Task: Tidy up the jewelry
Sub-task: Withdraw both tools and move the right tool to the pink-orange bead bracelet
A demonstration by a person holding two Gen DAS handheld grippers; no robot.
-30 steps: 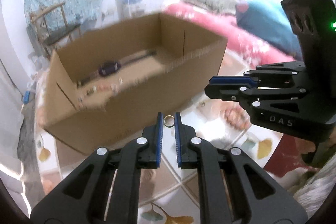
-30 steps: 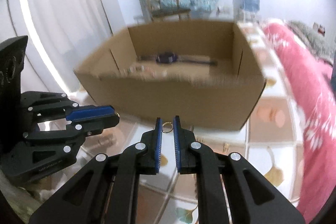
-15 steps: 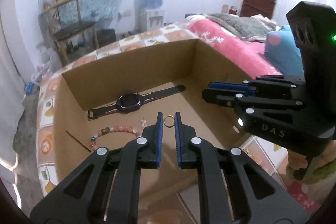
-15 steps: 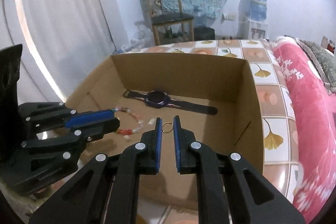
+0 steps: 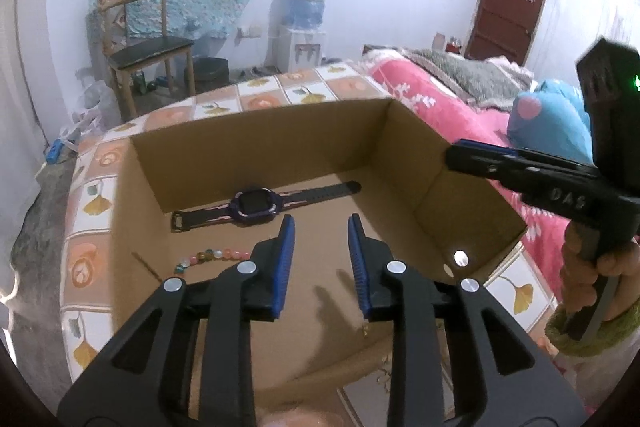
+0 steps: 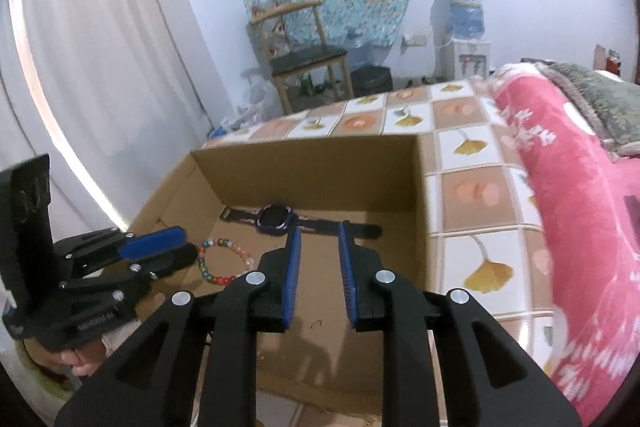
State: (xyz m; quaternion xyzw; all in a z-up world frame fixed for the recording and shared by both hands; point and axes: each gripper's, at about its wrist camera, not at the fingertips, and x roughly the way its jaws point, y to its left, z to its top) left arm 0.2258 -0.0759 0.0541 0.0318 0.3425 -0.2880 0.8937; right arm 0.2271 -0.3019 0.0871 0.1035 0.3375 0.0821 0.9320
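Cardboard box [image 5: 260,125] is filling the middle of both wrist views, open at the top, and I am holding both claws over it.

Left wrist view: I am spreading my left gripper [image 5: 320,227] at lower centre. Its jaws are opening and its blue pads are standing apart with nothing between them. Just above the fingertips in the frame, the dark watch [image 5: 256,205] is lying flat along the box's far wall, with its strap stretched left and right. The bead bracelet [image 5: 208,257] is lying on the box floor just left of the left finger, which is partly hiding it. A small gold piece [image 5: 365,329] is lying on the floor beside the right finger, too small for me to tell what it is. My right gripper [image 5: 464,157] is reaching in from the right edge over the box's right wall, with my right hand [image 5: 592,279] around its handle.

Right wrist view: I am also parting the right gripper's [image 6: 318,231] jaws at lower centre, and they are pinching nothing. The watch [image 6: 276,219] is lying just above the fingertips, and the bracelet [image 6: 224,263] is curling to the left of the left finger. A small ring [image 6: 316,324] is lying on the box [image 6: 320,167] floor, showing in the gap between the two fingers and touching neither pad. My left gripper [image 6: 176,247] is entering from the left edge, with its tips near the bracelet.
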